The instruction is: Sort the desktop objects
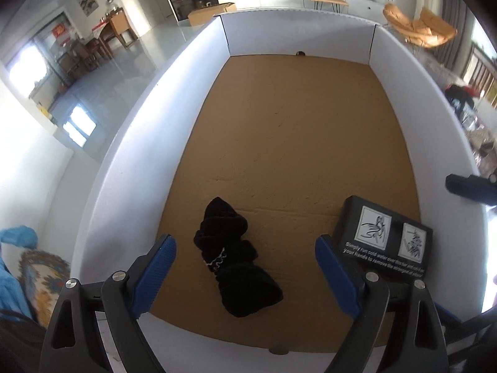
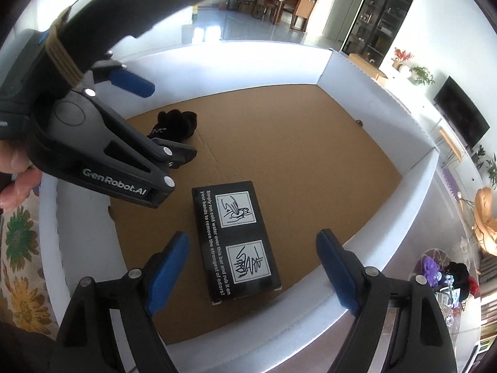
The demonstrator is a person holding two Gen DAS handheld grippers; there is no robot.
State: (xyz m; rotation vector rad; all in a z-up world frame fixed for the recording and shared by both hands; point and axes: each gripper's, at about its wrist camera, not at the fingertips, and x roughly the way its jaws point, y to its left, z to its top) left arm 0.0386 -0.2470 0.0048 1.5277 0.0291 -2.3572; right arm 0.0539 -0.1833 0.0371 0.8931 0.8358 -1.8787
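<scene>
The left hand-held gripper [image 1: 245,276] hangs wide over the cloth [image 1: 231,258], long axis 11 to 5. The right hand-held gripper [image 2: 251,273], also wide, straddles the box [image 2: 236,239], running 12 to 6.

Orange chair [image 1: 419,28], black television [image 2: 462,118], wooden dining table [image 2: 290,0], floral rug [image 2: 18,264]

Left claw [image 1: 245,267] and right claw [image 2: 251,267] gape, angled downward.

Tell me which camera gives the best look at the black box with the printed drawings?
The right wrist view: the black box lies whole between the open jaws, both drawings and text readable. The left wrist view shows the box only partly, behind one blue pad.
</scene>
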